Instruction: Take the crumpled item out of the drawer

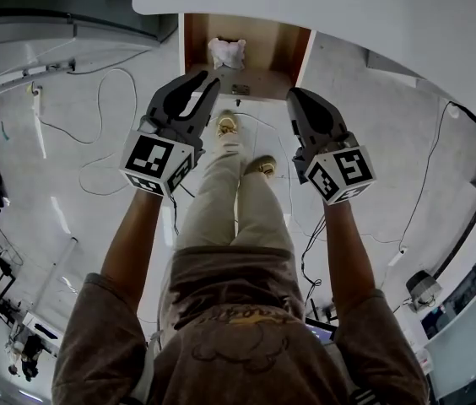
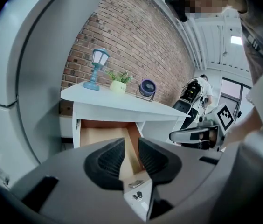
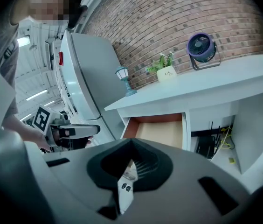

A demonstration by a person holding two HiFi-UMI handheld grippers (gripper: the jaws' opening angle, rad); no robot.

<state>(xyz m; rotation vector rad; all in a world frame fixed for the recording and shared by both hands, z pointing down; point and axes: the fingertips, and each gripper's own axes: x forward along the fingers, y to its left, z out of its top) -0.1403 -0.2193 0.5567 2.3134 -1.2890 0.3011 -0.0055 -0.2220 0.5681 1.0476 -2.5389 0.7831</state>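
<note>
White crumpled item (image 1: 227,53) in drawer (image 1: 265,40); left gripper (image 2: 131,143) jaws narrowly apart, right gripper (image 3: 132,146) seemingly closed

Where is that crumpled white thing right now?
In the head view, the crumpled item lies in the left part of the open drawer, under the edge of the white desk, ahead of the left gripper.

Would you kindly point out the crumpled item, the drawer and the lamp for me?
crumpled item (image 1: 227,53), head view, middle of the white wad.
drawer (image 1: 272,45), head view, bare wooden floor.
lamp (image 2: 100,59), left gripper view, its lantern head.
</note>
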